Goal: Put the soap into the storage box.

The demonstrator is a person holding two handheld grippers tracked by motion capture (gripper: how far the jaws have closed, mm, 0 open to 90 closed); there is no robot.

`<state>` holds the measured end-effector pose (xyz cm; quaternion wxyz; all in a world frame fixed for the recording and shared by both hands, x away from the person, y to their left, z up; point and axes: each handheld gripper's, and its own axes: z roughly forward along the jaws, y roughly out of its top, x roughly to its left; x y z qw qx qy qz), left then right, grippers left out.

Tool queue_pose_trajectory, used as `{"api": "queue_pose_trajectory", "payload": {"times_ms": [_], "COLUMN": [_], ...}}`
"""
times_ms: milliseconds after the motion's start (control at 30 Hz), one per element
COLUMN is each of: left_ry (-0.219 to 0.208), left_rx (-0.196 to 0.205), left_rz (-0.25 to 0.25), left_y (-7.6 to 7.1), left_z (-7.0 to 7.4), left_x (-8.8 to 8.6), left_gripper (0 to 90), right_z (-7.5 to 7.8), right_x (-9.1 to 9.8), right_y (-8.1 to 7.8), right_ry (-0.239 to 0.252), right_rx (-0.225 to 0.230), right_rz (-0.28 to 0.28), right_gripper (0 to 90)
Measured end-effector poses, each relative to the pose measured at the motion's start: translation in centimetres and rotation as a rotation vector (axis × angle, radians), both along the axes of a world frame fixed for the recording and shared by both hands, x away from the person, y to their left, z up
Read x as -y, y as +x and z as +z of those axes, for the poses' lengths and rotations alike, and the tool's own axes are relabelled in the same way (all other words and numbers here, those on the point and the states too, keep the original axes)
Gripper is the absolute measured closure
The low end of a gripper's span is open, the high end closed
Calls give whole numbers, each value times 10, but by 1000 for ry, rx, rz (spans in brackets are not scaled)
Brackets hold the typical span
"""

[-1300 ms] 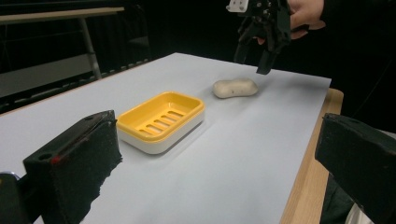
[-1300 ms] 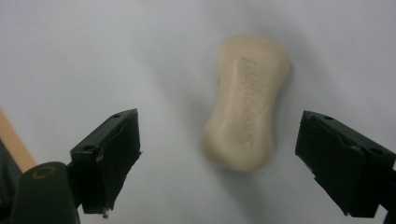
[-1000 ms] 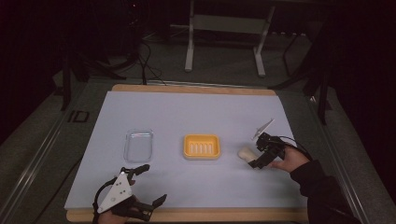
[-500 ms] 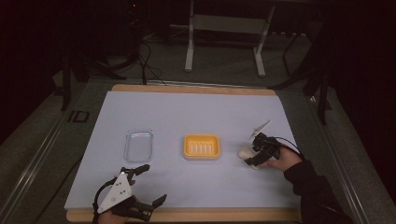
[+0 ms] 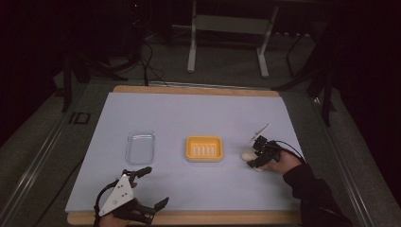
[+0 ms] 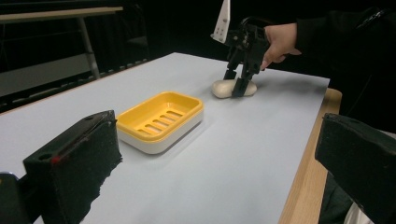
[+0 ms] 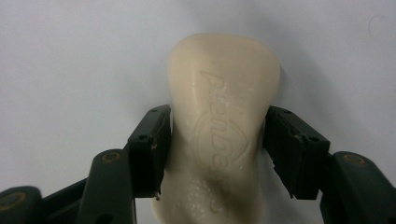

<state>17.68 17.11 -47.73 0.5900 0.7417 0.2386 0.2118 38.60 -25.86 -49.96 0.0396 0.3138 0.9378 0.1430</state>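
Between the fingers of the right gripper [image 7: 217, 154] lies a cream-coloured oval bar of soap [image 7: 222, 135], resting flat on the pale lilac surface [image 7: 70, 60]. Its embossed face is up, and its far end reaches past the fingertips. The fingers have just been closing, and now the left pad [image 7: 152, 149] presses against one long side of the bar while the right pad [image 7: 292, 151] sits at the other side; whether that second pad is fully touching is hard to say, since a thin shadow runs along it. The bar is not lifted off the surface.

From the left gripper view, the same right gripper [image 6: 238, 86] points steeply down with its fingertips astride the soap [image 6: 224, 88], and a hand [image 6: 280, 42] in a dark sleeve holds it. Nearer than those fingers, and well apart from them, stands a yellow rectangular plastic soap dish with a slotted floor and white base [image 6: 161, 119].

From the high view, the dish [image 5: 204, 148] sits between the two grippers, with a clear rectangular plastic lid or tray [image 5: 140, 146] just beyond the fingers of the left gripper [image 5: 153, 187]. Those fingers stand wide apart with nothing between them, hovering near the wooden front edge [image 5: 213, 218] of the surface.
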Motion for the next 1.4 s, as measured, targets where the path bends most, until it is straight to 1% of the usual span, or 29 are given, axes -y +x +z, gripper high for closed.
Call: {"api": "queue_pose_trajectory", "payload": {"times_ms": [33,233,333,500,700,833,900,967,1000,1067,1167,1200,1233,1333,1400], "left_ry": [1,3,1,6,5,5,6,7,6,6,7,5,6,6,7], "left_rx": [0,1,1,1,0,-1,-3,-4,-4,-5,-7,-8,-9,-8,-10], "left_rz": [0,-1,-2,-4,-2,-2,-3,-3,-3,-4,-6,-7,-8,-8,-9], "left_y": [0,0,0,0,0,0,0,1,1,1,1,1,1,1,1], "left_z": [0,0,0,0,0,-1,-1,-1,-1,-1,-1,-1,-1,-1,-1], "left_x": [0,0,0,1,1,1,1,1,1,1,1,1,1,1,1], "left_gripper": [2,2,2,2,2,2,2,2,2,2,2,2,2,2,2], "right_z": [0,-1,-1,0,1,2,2,3,4,7,12,14,15,19,21], "right_x": [-1,-5,-6,-9,-11,-10,-8,-7,-6,-5,-4,-4,-4,-3,-3], "right_y": [0,-1,-1,-2,0,0,1,1,2,1,2,3,3,3,4], "right_ry": [-3,-38,-45,-62,-74,-75,-67,-60,-57,-57,-54,-55,-54,-55,-57], "right_rx": [-7,-3,-5,-14,-24,-27,-37,-34,-38,-26,-20,-25,-17,-18,-33], "right_rz": [-3,1,6,-5,-2,27,51,69,80,89,105,114,123,152,162], "right_gripper": [427,436,457,492,498,499,499,499,499,499,499,499,499,499,499]}}
